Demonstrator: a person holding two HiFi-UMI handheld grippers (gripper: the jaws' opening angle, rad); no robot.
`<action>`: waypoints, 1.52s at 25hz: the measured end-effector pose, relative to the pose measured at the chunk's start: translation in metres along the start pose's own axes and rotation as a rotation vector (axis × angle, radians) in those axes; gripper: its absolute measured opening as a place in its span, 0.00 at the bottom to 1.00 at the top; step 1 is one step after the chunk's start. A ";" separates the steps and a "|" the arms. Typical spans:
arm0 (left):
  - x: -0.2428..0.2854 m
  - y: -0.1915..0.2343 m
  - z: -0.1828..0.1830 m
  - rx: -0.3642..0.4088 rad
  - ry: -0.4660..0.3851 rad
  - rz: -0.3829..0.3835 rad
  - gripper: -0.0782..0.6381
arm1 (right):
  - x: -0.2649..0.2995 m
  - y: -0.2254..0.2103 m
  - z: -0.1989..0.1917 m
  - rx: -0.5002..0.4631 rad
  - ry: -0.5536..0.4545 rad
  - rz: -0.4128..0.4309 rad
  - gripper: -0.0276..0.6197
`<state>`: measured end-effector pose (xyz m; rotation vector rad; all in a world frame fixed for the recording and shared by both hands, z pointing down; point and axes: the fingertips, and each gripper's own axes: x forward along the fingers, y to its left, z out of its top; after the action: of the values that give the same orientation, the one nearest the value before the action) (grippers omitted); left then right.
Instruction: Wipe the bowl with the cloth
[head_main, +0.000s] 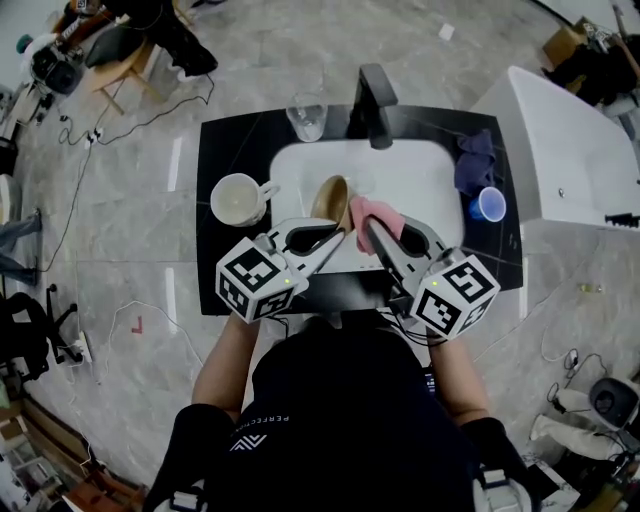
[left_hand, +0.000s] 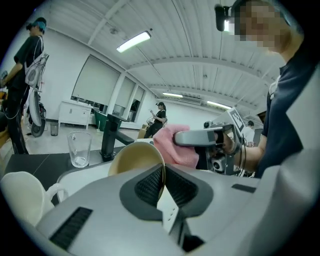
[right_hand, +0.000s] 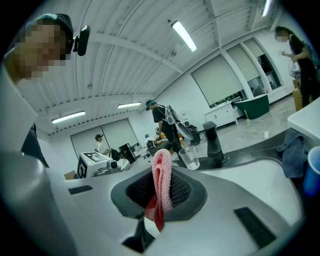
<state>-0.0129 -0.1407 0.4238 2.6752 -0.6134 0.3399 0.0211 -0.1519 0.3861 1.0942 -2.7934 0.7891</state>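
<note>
The person stands at the sink (head_main: 420, 175), a gripper in each hand, both held up over the near edge of the basin. The left gripper (head_main: 338, 234) is clamped on the rim of the tan bowl (head_main: 331, 203). From its own camera the two pads pinch the thin wall of the bowl (left_hand: 134, 158) between them. The bowl is tipped on its side above the sink, with its hollow turned toward the left gripper.

The right gripper (head_main: 372, 230) is closed on the pink cloth (head_main: 378, 218). In its own view a folded strip of the cloth (right_hand: 161, 181) stands squeezed between the pads. The cloth sits just beside the bowl, at its outer wall; I can't tell whether they touch.

On the black worktop (head_main: 225, 150) a white mug (head_main: 238, 198) stands left of the sink, near the left gripper. A clear glass (head_main: 307, 117) and the black tap (head_main: 373, 100) are at the far edge. To the right of the basin lie a dark rag (head_main: 475, 160) and a blue cup (head_main: 489, 204).
</note>
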 end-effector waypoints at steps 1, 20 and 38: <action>-0.002 -0.002 0.003 -0.009 -0.016 -0.011 0.14 | 0.001 0.003 0.001 -0.009 -0.002 0.008 0.12; -0.022 -0.041 0.022 0.096 -0.059 -0.186 0.14 | -0.009 0.011 0.016 -0.162 -0.016 -0.052 0.12; -0.048 -0.083 0.046 0.191 -0.102 -0.403 0.14 | -0.018 0.000 0.034 -0.192 -0.056 -0.007 0.12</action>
<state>-0.0100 -0.0723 0.3419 2.9260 -0.0605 0.1552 0.0394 -0.1568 0.3528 1.1081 -2.8360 0.4832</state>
